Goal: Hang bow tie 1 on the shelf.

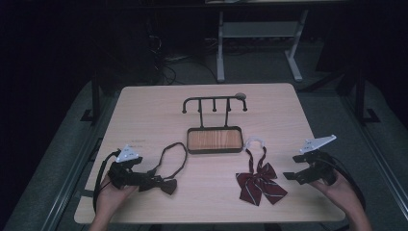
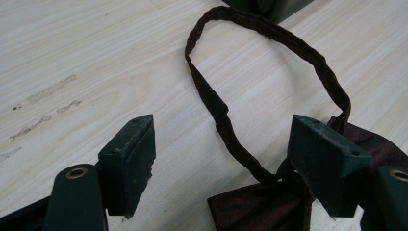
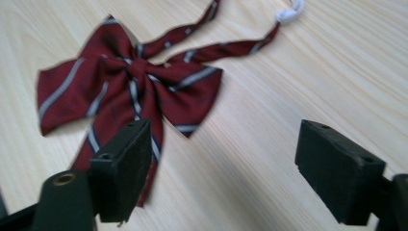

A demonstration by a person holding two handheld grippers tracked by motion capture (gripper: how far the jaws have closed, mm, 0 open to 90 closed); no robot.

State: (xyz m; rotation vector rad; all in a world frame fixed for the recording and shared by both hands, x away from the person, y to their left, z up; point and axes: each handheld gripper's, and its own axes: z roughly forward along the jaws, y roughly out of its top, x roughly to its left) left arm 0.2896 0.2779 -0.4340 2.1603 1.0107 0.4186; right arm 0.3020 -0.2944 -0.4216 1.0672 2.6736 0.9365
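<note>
Picking up the two bow ties and hanging them on the hook rack looks like the work in hand, and the light wooden table point(image 1: 144, 110) gives plenty of bare room for it. At its far middle stands the dark hook rack point(image 1: 214, 102), a bar of upturned pegs over a wood-floored tray base point(image 1: 214, 140).

The dark maroon bow tie point(image 1: 161, 184) lies near the front left, its neck loop point(image 2: 269, 33) spread in an open oval toward the rack's base. The left gripper point(image 1: 126, 173) sits low at the bow, jaws spread wide; in the left gripper view one jaw overlaps the knot and the other stands on bare wood, so nothing is clamped yet. A good grip, I judge, takes the loop or the knot where the fabric is bunched, not a flat wing that would slip out.

The red striped bow tie point(image 1: 260, 183) lies front right, its straps running up to a white clasp point(image 1: 255, 142) close to the tray's right corner. The right gripper point(image 1: 308, 171) hovers just right of it, jaws wide and empty.

For hanging, lifting by the loop's top lets it drop over a peg; the striped tie's thin straps probably need a pinch near the white clasp.
</note>
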